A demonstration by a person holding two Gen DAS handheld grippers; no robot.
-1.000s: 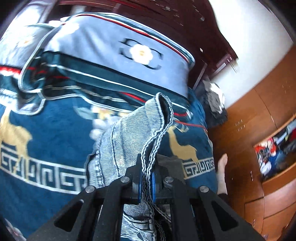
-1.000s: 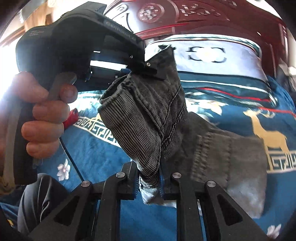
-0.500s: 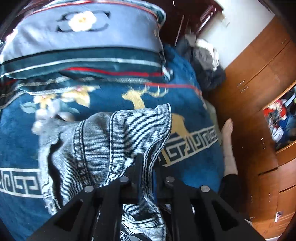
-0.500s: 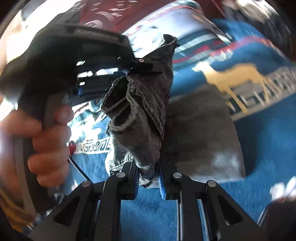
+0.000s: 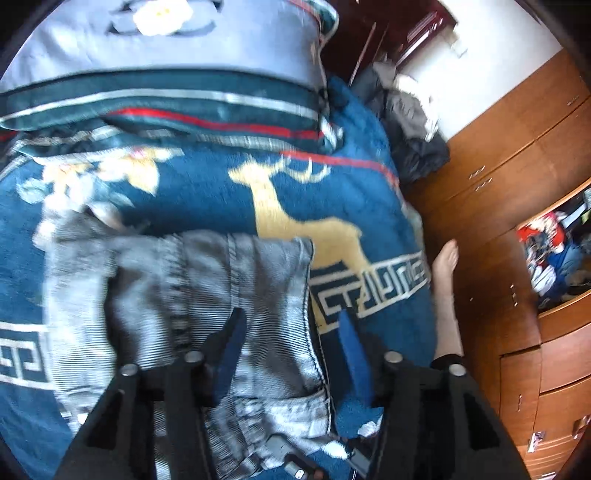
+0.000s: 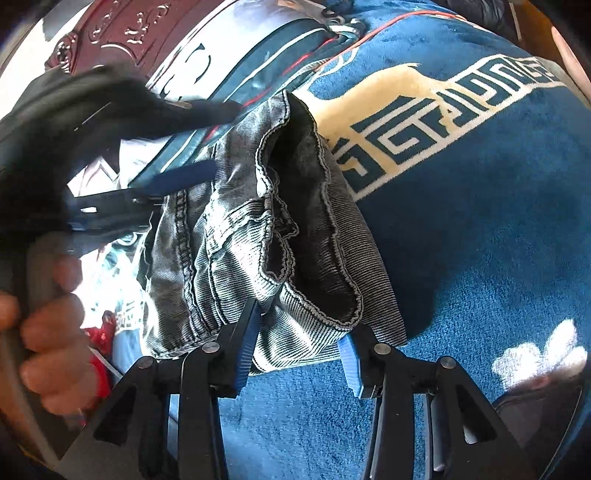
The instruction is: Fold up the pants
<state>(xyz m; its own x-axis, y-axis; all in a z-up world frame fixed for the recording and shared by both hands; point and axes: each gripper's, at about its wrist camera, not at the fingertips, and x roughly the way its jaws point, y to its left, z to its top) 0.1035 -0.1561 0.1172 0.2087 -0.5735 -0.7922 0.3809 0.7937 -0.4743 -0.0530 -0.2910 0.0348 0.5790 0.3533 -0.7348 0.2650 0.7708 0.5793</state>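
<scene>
The grey washed denim pants [image 5: 177,288] lie folded on the blue deer-pattern blanket [image 5: 207,192]. My left gripper [image 5: 291,332] is open, its jaws spread over the right edge of the pants. In the right wrist view the pants [image 6: 266,221] lie bunched with an open hem facing up. My right gripper [image 6: 299,339] is open too, jaws spread around the near hem. The left gripper [image 6: 192,147] shows in that view, open at the far end of the pants, held by a hand [image 6: 51,325].
A grey-blue pillow with a flower logo [image 5: 166,40] lies at the head of the bed by a dark red headboard [image 6: 122,33]. Wooden drawers [image 5: 517,177] and a clothes pile [image 5: 410,125] stand on the right. A bare foot [image 5: 445,273] rests beside the bed.
Both grippers lowered the pants onto the blanket and opened, letting go of the fabric. The pants now lie flat instead of hanging between the jaws.
</scene>
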